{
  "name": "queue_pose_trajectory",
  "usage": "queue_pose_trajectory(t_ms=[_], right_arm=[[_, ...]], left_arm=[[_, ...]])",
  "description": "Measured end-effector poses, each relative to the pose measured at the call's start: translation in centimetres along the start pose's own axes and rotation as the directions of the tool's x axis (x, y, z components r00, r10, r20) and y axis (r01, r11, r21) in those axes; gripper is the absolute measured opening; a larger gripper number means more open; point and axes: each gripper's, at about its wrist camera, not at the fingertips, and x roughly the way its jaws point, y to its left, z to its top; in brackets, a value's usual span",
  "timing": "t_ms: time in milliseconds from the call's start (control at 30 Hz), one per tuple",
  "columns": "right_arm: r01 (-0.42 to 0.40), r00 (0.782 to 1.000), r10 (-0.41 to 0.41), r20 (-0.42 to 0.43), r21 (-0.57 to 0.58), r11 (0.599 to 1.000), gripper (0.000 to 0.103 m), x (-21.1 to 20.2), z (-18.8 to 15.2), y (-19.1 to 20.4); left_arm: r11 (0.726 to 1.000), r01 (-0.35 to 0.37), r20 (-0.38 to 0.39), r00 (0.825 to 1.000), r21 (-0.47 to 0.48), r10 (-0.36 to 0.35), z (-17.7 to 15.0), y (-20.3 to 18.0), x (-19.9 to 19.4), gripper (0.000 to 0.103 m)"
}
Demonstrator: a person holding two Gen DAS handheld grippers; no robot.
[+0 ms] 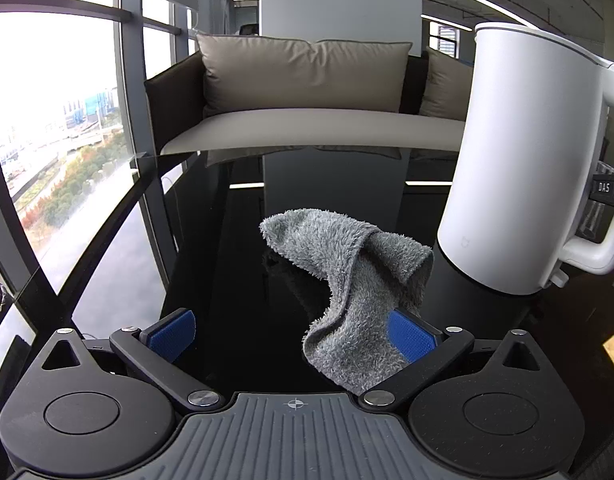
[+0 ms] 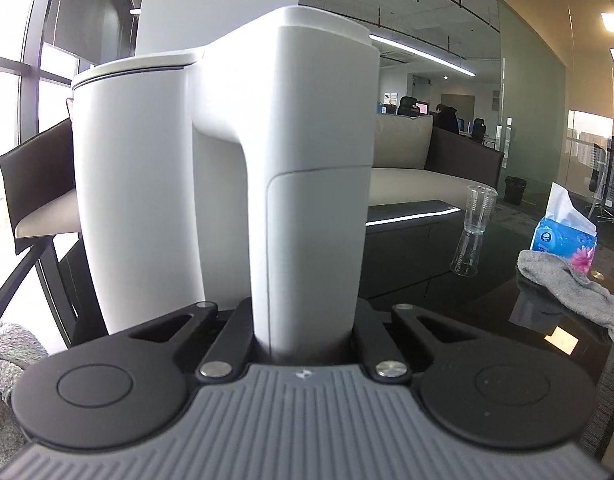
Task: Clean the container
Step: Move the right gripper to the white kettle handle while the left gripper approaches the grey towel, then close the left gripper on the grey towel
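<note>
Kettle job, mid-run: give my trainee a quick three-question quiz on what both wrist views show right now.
1. True or false: the left gripper is clamped on the grey cloth.
2. What do the right gripper's fingers grip?
A. clear plastic cup
B. white kettle's handle
C. tissue pack
3. Fill in: the kettle's lid is ____.

Key: 1 false, the fingers stand apart and the cloth drapes over one pad; 2 B; 3 closed.

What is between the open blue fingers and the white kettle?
In the left wrist view, a fluffy grey cloth hangs over one of the left gripper's blue fingers, below and left of the white kettle. Behind it is only shiny black table.
</note>
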Motion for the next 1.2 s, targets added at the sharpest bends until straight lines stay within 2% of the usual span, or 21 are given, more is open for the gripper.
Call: queue_pose_trajectory(t_ms=[233,433,567,767,800,967,1133,1200], right_arm=[[-0.066,0.998,0.066,0.015,0.005,0.998,0.002,0.3,0.2,-0.3],[-0.157,0.987,0.158,0.02,-0.025,0.987,0.002,-0.4,0.3,1.7],[-0.22,0.975,0.221,0.014,-0.044,0.975,0.002,-0.4,0.5,2.2],[-0.261,0.965,0.261,0.009,-0.046,0.964,0.002,0.1,0.9,1.5],[-0.265,0.964,0.266,0.011,-0.047,0.963,0.002,0.1,0.9,1.4],[-0.29,0.957,0.291,0.018,-0.053,0.956,0.003,0.0,1.0,1.4],[-0.33,0.943,0.332,0.023,-0.06,0.942,0.003,0.0,1.0,0.5],[-0.343,0.938,0.345,0.021,-0.063,0.937,0.003,0.6,1.0,-0.7]], left_arm=[[0.998,0.063,0.04,0.997,0.019,-0.064,1.0,-0.5,1.2,0.102],[0.991,0.084,0.046,0.995,0.102,-0.089,1.6,-1.8,3.4,0.098],[0.988,0.129,0.012,0.991,0.086,-0.13,2.0,-1.7,5.4,0.08],[0.975,0.212,-0.038,0.977,0.064,-0.21,2.0,-1.7,7.7,0.033],[0.974,0.219,-0.041,0.975,0.057,-0.217,1.9,-1.7,7.8,0.028],[0.968,0.25,-0.043,0.967,-0.005,-0.25,1.7,-0.6,8.3,0.016],[0.96,0.279,0.041,0.96,-0.027,-0.278,2.1,0.9,6.0,0.016],[0.951,0.307,0.101,0.947,-0.021,-0.304,2.7,1.3,4.4,0.016]])
